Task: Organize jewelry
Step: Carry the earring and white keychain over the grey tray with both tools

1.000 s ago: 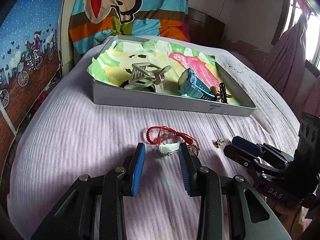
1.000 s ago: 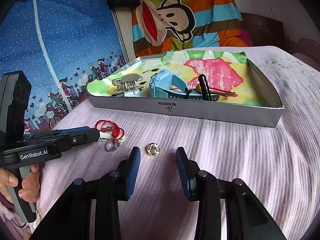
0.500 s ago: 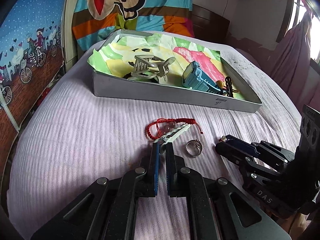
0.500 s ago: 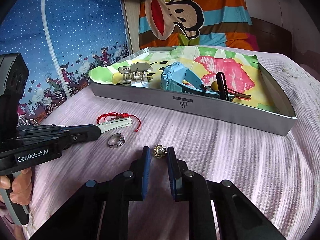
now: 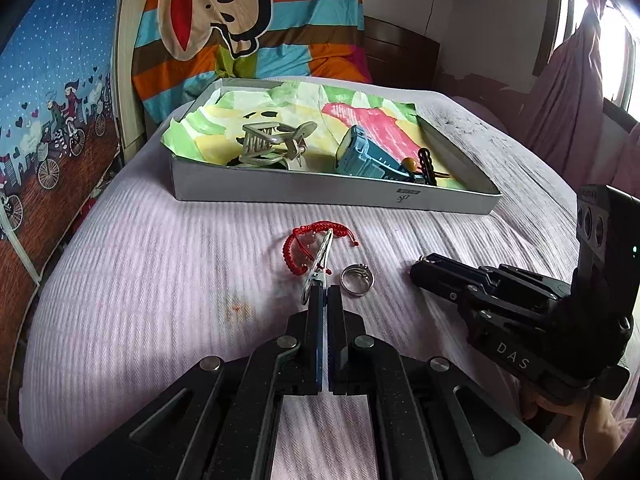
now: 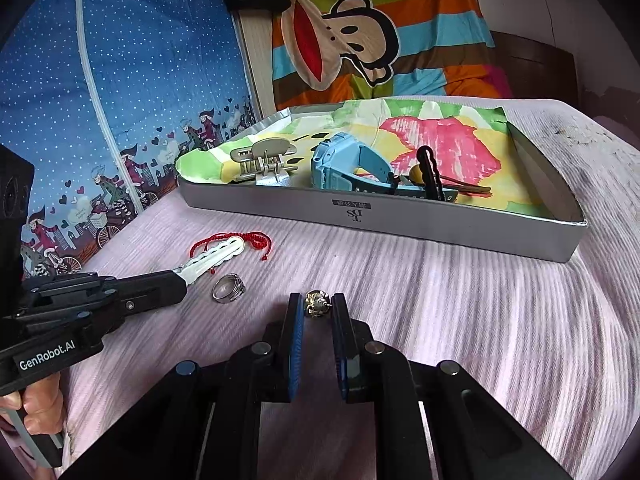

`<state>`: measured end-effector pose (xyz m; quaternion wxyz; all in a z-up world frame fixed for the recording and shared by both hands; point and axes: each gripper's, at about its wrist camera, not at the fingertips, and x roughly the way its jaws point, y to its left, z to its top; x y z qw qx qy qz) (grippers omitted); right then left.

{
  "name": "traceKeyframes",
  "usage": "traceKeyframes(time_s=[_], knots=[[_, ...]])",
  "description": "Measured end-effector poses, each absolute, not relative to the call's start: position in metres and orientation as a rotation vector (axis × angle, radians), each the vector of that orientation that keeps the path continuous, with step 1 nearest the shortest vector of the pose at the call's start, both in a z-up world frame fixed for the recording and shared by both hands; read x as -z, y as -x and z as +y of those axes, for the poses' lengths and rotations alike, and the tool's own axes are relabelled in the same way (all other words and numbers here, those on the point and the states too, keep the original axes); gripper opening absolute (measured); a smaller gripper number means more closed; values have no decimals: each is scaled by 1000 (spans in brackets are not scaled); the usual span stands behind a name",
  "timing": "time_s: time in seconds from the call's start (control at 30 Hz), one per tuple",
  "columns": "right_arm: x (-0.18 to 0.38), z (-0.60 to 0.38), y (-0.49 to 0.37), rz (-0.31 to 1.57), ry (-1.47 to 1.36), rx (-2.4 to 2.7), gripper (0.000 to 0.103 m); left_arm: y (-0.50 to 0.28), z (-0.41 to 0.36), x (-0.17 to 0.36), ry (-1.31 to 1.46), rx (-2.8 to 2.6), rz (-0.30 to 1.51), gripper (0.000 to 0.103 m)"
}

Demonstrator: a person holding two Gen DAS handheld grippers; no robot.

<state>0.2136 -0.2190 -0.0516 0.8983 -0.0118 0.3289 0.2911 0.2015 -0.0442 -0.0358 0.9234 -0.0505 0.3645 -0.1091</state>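
My left gripper (image 5: 323, 290) is shut on the near end of a white wavy hair clip (image 5: 322, 254), which sticks forward over a red cord bracelet (image 5: 304, 246) lying on the pink bedspread. The clip (image 6: 212, 262) and bracelet (image 6: 256, 238) also show in the right wrist view. A silver ring (image 5: 357, 279) lies just right of the clip; it also shows in the right wrist view (image 6: 228, 288). My right gripper (image 6: 317, 305) is shut on a small gold earring stud (image 6: 316, 305), held at the fingertips just above the bedspread.
A grey tray (image 5: 320, 194) lined with coloured paper stands further back, holding a beige claw clip (image 5: 272, 144), a blue watch (image 5: 360, 156) and a black hair clip (image 5: 426, 164). A striped monkey cushion (image 5: 248, 20) leans behind it. The tray also shows in the right wrist view (image 6: 400, 220).
Both grippers closed from wide open: the left onto the white hair clip, the right onto the gold stud. The clip end has lifted slightly off the bracelet.
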Motion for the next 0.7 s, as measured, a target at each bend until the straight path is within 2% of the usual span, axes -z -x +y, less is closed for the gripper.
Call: traceKeyframes(time_s=[0.37,0.7], knots=[[47,-225,-209,637,1,-579,13,-180,-53,30,71,250,697,0],[45,-227,-203,616,-3,-579,13,-163,-52,36,74,272,727,0]])
